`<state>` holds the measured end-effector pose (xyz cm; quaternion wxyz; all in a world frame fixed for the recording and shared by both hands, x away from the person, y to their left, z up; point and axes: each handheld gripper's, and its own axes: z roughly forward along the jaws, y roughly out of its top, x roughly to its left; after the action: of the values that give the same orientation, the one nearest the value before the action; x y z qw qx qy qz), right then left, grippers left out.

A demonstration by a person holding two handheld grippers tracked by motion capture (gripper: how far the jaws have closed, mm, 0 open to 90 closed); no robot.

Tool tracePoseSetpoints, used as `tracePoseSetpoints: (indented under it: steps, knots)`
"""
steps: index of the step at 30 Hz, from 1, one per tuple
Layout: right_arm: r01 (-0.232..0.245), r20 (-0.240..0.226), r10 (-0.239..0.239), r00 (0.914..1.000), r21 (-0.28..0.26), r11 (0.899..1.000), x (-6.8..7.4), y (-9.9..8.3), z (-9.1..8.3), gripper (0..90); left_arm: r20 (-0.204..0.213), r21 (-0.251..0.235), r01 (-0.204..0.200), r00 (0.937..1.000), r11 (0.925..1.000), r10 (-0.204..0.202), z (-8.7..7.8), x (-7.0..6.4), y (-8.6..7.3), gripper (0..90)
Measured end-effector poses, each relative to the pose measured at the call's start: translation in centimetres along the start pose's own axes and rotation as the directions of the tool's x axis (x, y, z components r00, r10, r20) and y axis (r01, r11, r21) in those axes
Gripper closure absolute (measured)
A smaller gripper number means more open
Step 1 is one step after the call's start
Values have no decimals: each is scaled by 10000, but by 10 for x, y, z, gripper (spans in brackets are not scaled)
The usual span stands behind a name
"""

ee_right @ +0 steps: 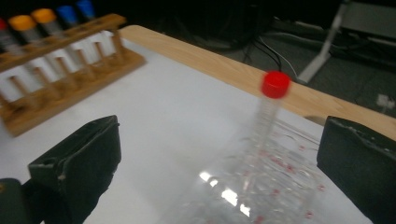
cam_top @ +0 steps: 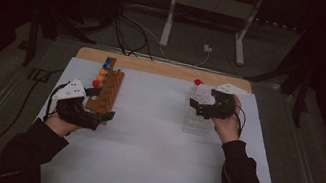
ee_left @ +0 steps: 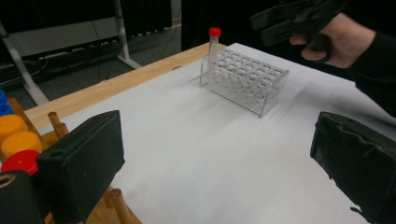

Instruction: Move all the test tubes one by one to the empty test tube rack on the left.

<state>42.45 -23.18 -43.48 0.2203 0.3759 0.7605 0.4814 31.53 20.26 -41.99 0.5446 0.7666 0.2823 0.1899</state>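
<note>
Both claws are held wide open and empty: the left claw (cam_top: 104,118) beside the wooden rack (cam_top: 106,92), the right claw (cam_top: 197,106) over the clear rack (cam_top: 196,123), whose red-capped tube (cam_top: 197,84) is seen at 12 o'clock

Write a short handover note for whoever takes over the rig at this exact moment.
Left gripper: open, empty, beside the near end of the wooden rack.
Right gripper: open, empty, over the clear rack.
Wooden rack: holds capped tubes, a red cap nearest, then two orange caps and blue caps behind.
Clear rack: one red-capped tube stands upright in a far corner hole.
Done, apparently: one tube moved across.
Left, probably: carry the remaining tubes from the wooden rack to the clear one, the red one likely next.
</note>
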Motion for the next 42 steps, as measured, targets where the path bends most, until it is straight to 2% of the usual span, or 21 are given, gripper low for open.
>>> tracePoseSetpoints:
  steps: [6,8,9,12,14,19,22,27,29,33,35,42]
  knots:
    - [-388,373,362,9986,704,9968,-17,-8,21,2,152,-48,-43,9999,10000,43,2,-5,1,37]
    - [-447,498,405,9979,859,9953,-20,-10,27,85,164,-55,-90,9998,9999,91,2,-7,2,37]
    - [-465,607,409,9973,941,9945,-21,-11,30,98,202,-49,-104,9997,9999,105,2,-7,2,37]
    - [-438,563,379,9977,1082,9932,-25,-13,36,200,148,-50,-146,9998,9999,147,2,-8,2,37]
    - [-213,633,138,9979,1194,9926,-26,-14,41,304,5,-126,-129,9999,9998,129,2,-7,3,37]
    - [-110,606,28,9982,1351,9908,-30,-9,53,488,18,-127,-97,10000,9999,97,1,-6,2,37]
    - [-180,614,95,9981,1398,9900,-33,-5,59,582,-4,-129,-129,9999,9998,129,1,-7,2,37]
    - [-353,552,272,9981,1514,9878,-34,-1,69,682,2,-137,-139,9999,9998,139,0,-7,3,37]
    - [-295,696,187,9974,1582,9870,-34,0,70,734,27,-112,-119,9999,9999,120,0,-6,2,38]
    - [-425,757,306,9967,1611,9860,-35,0,70,749,23,-70,-122,9999,9999,122,2,-6,2,38]
    - [-334,827,203,9964,1608,9864,-34,2,69,750,58,-62,-124,9999,9999,125,2,-6,2,38]
    - [-296,941,170,9954,1335,9906,-31,15,56,752,32,-61,-134,9999,9999,134,2,-6,2,38]
